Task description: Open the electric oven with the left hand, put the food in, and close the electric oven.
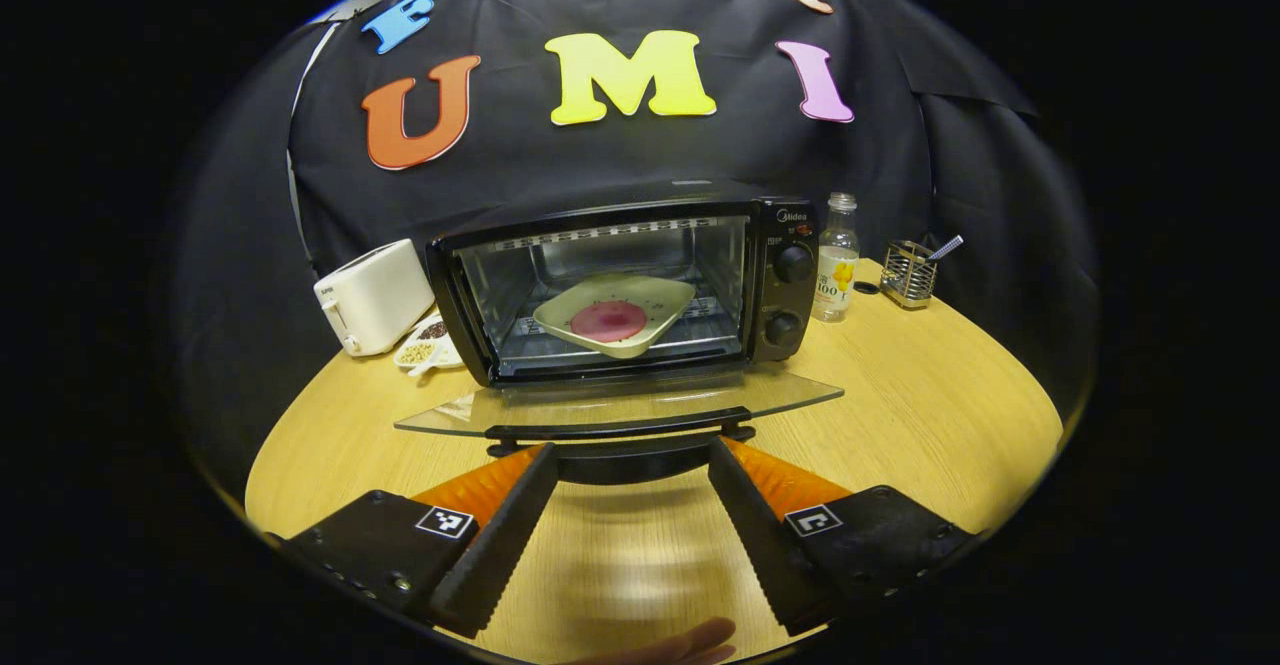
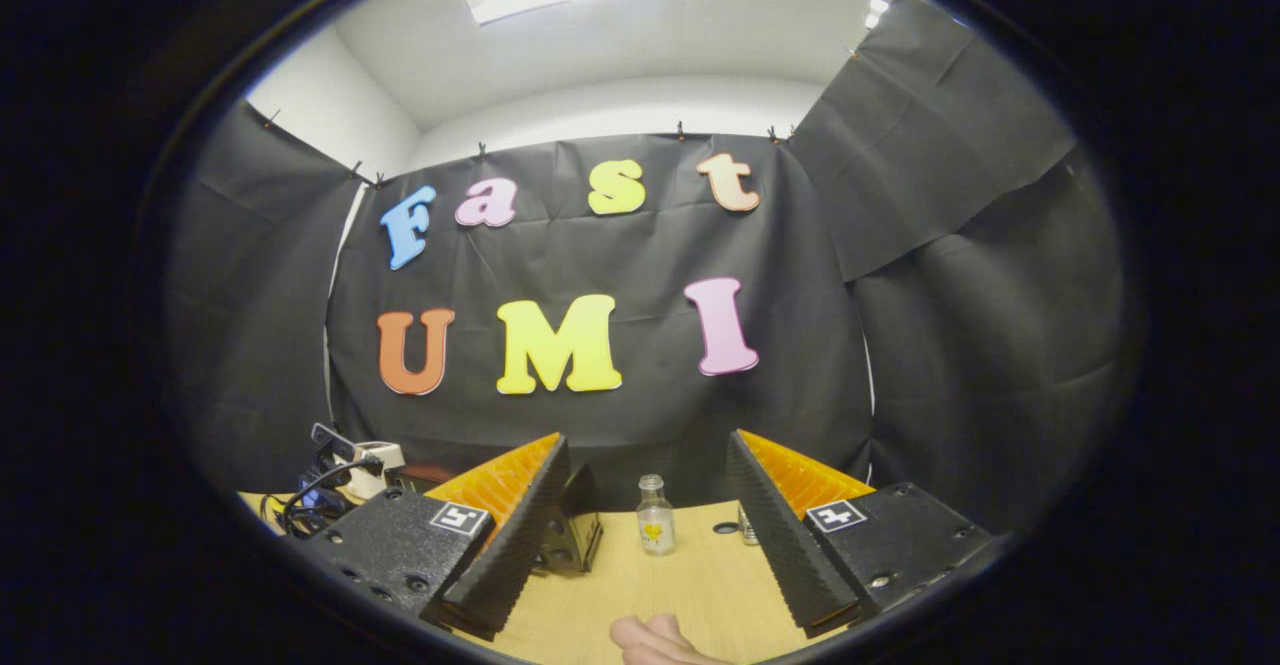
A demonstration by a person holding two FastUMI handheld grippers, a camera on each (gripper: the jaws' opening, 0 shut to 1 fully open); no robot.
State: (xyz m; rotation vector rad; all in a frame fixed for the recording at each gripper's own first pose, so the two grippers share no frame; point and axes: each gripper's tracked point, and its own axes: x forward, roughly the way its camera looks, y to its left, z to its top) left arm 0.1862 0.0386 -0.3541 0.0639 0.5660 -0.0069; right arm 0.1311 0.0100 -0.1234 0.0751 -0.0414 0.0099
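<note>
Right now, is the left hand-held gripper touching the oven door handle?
Cannot tell. In the left gripper view, the open left hand-held gripper straddles the door handle with its fingertips at the handle's edge; no plain contact or gap shows.

1. The left claw (image 1: 632, 450) is seen with its fingers spread apart, just before the door handle (image 1: 620, 429), nothing being held between them.
2. The electric oven (image 1: 625, 285) is set on the desk (image 1: 920, 385), its glass door (image 1: 620, 403) folded down flat.
3. A plate (image 1: 616, 313) bearing a round reddish food (image 1: 608, 321) is seen tilted inside the oven.
4. A white toaster (image 1: 372, 295) is placed left of the oven; a bottle (image 1: 838, 257) and a wire holder (image 1: 908, 272) are placed to its right.
</note>
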